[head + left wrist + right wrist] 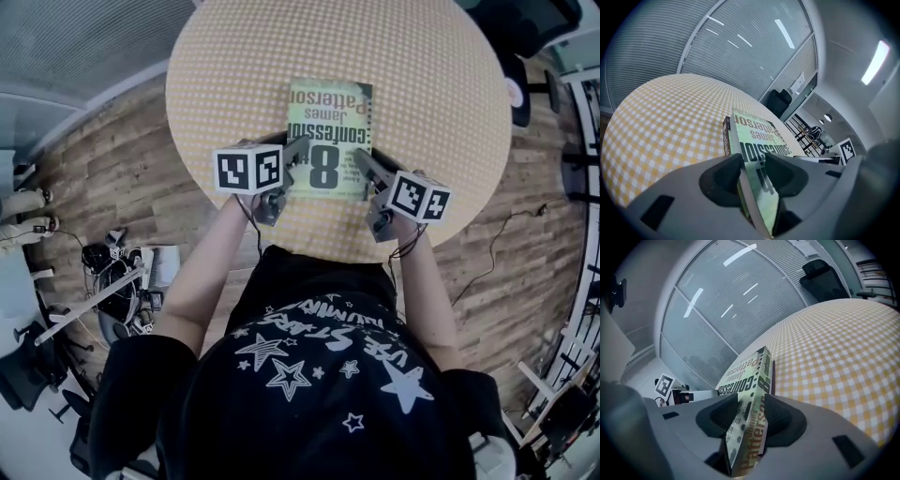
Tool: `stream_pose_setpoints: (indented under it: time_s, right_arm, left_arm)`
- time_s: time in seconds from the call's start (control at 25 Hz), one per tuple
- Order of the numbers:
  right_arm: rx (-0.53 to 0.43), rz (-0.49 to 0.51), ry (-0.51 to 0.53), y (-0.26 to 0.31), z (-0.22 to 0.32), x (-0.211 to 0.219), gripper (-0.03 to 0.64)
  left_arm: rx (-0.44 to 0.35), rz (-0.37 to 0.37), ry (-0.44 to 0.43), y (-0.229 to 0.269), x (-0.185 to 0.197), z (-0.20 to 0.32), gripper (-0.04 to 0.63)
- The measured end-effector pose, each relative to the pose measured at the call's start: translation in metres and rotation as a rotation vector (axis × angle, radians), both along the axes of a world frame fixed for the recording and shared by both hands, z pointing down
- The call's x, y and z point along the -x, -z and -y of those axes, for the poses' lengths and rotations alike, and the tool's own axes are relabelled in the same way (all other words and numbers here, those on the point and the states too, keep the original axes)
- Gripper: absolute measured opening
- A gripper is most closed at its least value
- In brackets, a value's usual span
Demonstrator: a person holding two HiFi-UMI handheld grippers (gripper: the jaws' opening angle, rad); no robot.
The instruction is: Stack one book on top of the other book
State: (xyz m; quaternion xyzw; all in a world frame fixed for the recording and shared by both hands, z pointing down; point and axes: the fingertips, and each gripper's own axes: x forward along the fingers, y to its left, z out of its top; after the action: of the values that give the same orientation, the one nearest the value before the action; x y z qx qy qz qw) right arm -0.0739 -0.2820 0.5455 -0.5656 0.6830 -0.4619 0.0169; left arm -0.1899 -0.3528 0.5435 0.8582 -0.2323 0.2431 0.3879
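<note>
Grip: your left claw (295,155) and right claw (367,165) each clamp a near corner of the green book (328,127), likely so it settles square on the dark book (725,137) on the counter (431,84).

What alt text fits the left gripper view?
The left gripper is shut on the edge of a green paperback, which lies over a dark-spined book on a yellow checked round table. Glass walls with blinds stand behind.

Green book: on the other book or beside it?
On it: the green book lies over the dark book, only its spine showing beneath. Left gripper and right gripper clamp its near edge.
</note>
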Motion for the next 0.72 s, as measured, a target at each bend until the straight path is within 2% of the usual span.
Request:
stream_pose_setpoints:
  time_s: [0.44, 0.72]
  right_arm:
    - [0.002, -0.018, -0.021, 0.0003, -0.0002, -0.0006, 0.186]
    - [0.015, -0.103, 0.025, -0.0018, 0.0016, -0.0028, 0.187]
  left_arm:
    - [-0.040, -0.015, -0.020, 0.0001, -0.0029, 0.0026, 0.170]
    - [-0.122, 0.033, -0.050, 0.0023, -0.0035, 0.0055, 0.170]
